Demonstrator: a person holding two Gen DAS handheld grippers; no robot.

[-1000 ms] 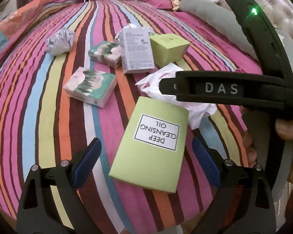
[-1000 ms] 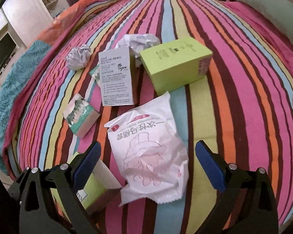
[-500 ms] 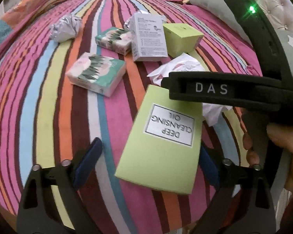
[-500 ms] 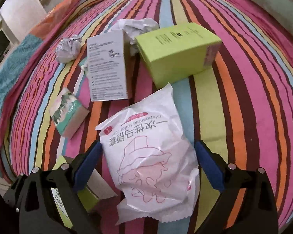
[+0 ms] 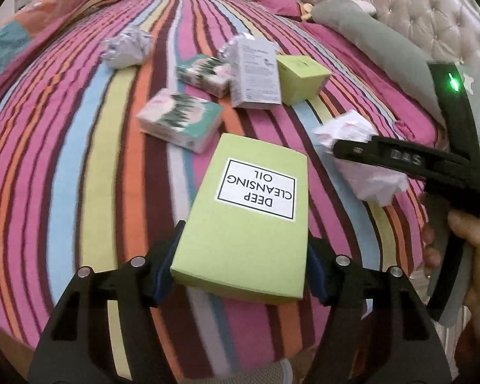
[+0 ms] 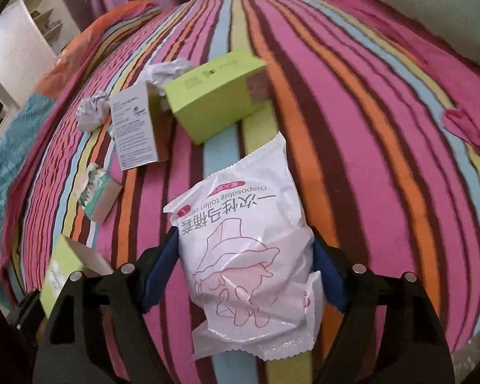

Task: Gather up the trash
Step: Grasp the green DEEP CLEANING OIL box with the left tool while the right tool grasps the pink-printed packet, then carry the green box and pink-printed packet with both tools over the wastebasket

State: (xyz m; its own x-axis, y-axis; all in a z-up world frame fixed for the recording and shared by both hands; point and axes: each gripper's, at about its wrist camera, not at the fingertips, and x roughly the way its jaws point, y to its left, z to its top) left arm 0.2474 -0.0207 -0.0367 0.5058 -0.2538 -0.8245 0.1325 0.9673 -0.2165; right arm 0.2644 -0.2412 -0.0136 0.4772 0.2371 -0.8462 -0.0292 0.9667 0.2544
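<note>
Both hand-held grippers are closing around green box [image 5: 249, 220] and white packet [image 6: 249, 249].

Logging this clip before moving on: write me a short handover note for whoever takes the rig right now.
Left tongs: closing around the green cleansing-oil box, pads at its sides.
Right tongs: closing around the white plastic packet.
Both items look to be on the striped bedspread.
Done: nothing visibly collected.
Left: two tissue packs, white carton, second green box, two paper wads. No bin in view.
</note>
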